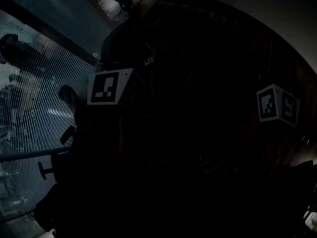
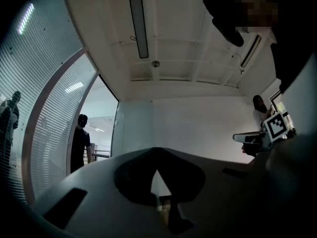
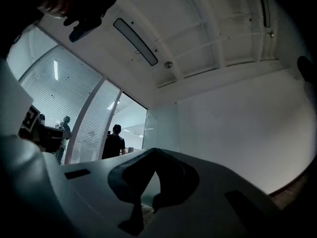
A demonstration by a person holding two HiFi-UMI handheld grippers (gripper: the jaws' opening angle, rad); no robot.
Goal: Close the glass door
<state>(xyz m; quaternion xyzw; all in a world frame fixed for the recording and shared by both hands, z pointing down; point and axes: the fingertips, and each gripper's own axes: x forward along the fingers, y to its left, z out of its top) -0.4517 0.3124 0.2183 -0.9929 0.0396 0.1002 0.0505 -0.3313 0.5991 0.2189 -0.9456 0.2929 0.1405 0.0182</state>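
- My left claw [image 2: 156,153] has a pale grey shell, dark pads [image 2: 132,180] and slot-shaped cutouts.
- My right claw [image 3: 154,153] matches it: grey shell, black pads.
- Each carries a white cube printed with black square markers: left cube [image 1: 110,87], right cube [image 1: 277,104].

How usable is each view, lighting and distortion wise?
Head view: underexposed, almost black; only the left marker cube and striped glass wall read. Left gripper view: well lit, fisheye bends the ceiling light. Right gripper view: bright, same fisheye bending.

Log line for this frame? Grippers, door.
left hand-held gripper: shut, empty | right hand-held gripper: shut, empty | glass door: open, untouched | person: in doorway
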